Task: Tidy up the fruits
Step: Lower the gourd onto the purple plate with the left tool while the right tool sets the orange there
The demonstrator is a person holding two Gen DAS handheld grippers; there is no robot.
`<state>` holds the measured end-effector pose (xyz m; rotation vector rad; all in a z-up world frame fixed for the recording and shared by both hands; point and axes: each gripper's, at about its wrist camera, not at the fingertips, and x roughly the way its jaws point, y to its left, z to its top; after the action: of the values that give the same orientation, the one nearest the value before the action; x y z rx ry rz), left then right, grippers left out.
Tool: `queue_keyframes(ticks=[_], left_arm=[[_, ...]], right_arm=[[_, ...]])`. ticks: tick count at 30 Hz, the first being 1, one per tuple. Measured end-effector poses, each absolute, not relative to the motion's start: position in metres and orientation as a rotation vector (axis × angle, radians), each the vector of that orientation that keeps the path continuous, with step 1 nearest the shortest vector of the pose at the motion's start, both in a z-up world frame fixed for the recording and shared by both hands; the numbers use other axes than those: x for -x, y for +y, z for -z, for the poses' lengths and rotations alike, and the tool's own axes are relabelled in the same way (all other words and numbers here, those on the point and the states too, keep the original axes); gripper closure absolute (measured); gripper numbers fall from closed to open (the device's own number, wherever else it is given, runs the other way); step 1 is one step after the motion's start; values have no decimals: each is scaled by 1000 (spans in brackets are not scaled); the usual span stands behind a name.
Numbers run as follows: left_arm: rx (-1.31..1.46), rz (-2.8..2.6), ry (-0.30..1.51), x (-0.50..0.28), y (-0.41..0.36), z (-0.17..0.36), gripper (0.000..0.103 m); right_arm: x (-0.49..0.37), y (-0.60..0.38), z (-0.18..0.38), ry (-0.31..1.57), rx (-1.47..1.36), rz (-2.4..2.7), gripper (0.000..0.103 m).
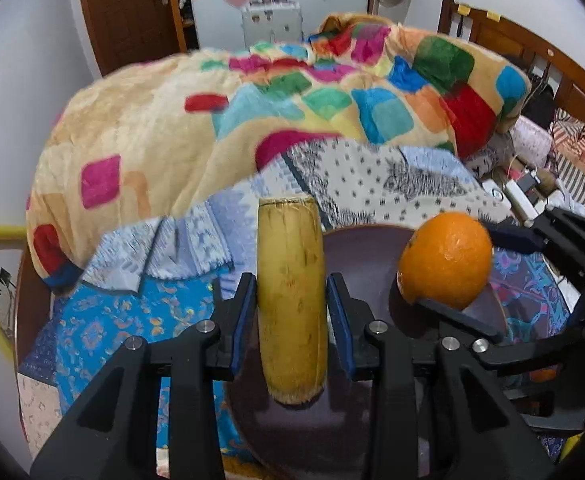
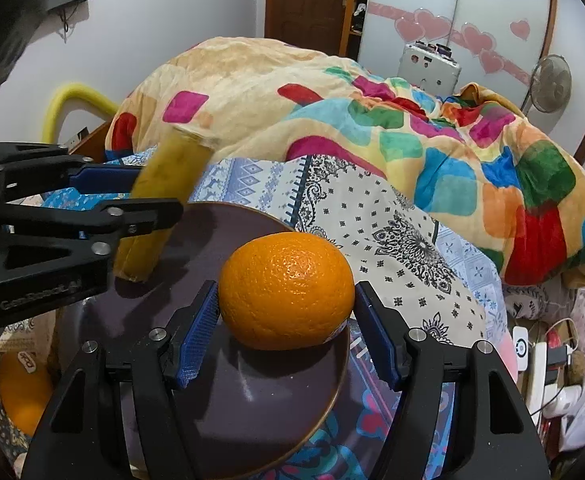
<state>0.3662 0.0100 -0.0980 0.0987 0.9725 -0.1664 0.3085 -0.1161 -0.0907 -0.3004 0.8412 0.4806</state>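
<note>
Left wrist view: left gripper clamps the banana piece upright over the dark plate (long axis vertical), right gripper pinches the orange alongside, rightward.

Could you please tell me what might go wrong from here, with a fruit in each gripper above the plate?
1. The orange sits between the right gripper pads near the plate edge; released there, it may roll off onto the bedding.
2. The left gripper holds the banana piece upright; set down on end, it could topple.
3. Both grippers crowd one plate and could bump each other.
</note>
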Motion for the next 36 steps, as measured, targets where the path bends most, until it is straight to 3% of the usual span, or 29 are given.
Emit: queue_keyframes(ticks=[12,15,18,25,36], left_arm=[[-94,192,998,-361,10,105,67],[-93,194,976,-356,11,99,67],[-88,187,960,-349,13,92,66],[-97,160,895,-320,20,68,66],[-88,122,784,-249,28,30,43]], right_arm=[[-305,-112,93,835,358,-482,36],[-302,-114,87,831,332,-511,36],[-294,-113,79,799,328,-508,30],[-276,-123,61,757,302,-502,30],[-228,-149,31,691,265,-481,30]])
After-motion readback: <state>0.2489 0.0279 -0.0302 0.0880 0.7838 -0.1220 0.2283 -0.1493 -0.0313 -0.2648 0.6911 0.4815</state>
